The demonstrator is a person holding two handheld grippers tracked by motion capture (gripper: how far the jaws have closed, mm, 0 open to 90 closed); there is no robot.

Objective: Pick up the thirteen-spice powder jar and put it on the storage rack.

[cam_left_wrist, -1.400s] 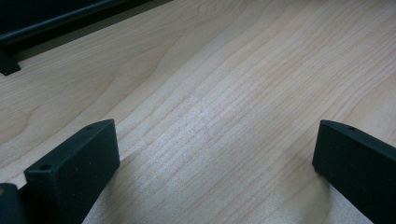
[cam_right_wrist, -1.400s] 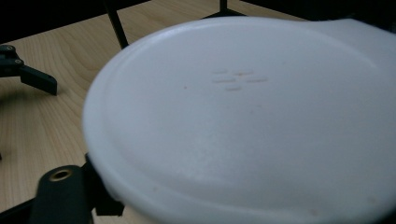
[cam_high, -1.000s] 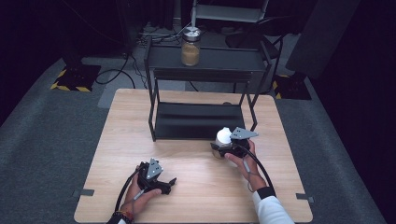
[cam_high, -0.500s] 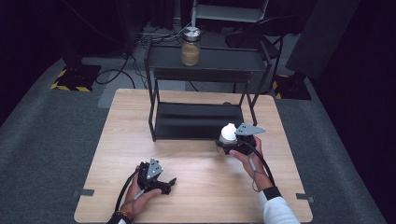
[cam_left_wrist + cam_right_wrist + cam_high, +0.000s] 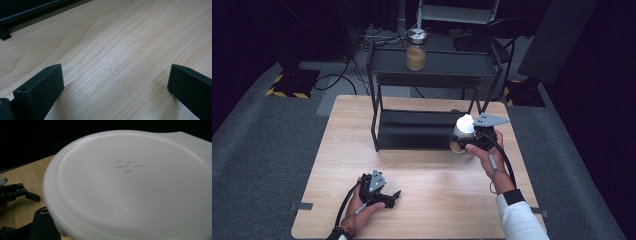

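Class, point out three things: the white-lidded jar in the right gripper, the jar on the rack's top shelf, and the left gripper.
white-lidded jar [image 5: 463, 125], high view, its lid.
jar on top shelf [image 5: 416, 56], high view, its glass body.
left gripper [image 5: 395, 195], high view, between its fingertips.

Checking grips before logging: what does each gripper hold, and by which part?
The right gripper holds a white-lidded jar by its body, below the lid. The left gripper holds nothing.

Wooden table [image 5: 422, 200] on grey carpet [image 5: 257, 165] (dark room beyond).

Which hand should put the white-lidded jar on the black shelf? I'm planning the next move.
Right, probably. The right claw is shut on the white-lidded jar, beside the black shelf. The left claw rests open on the table, near the front edge.
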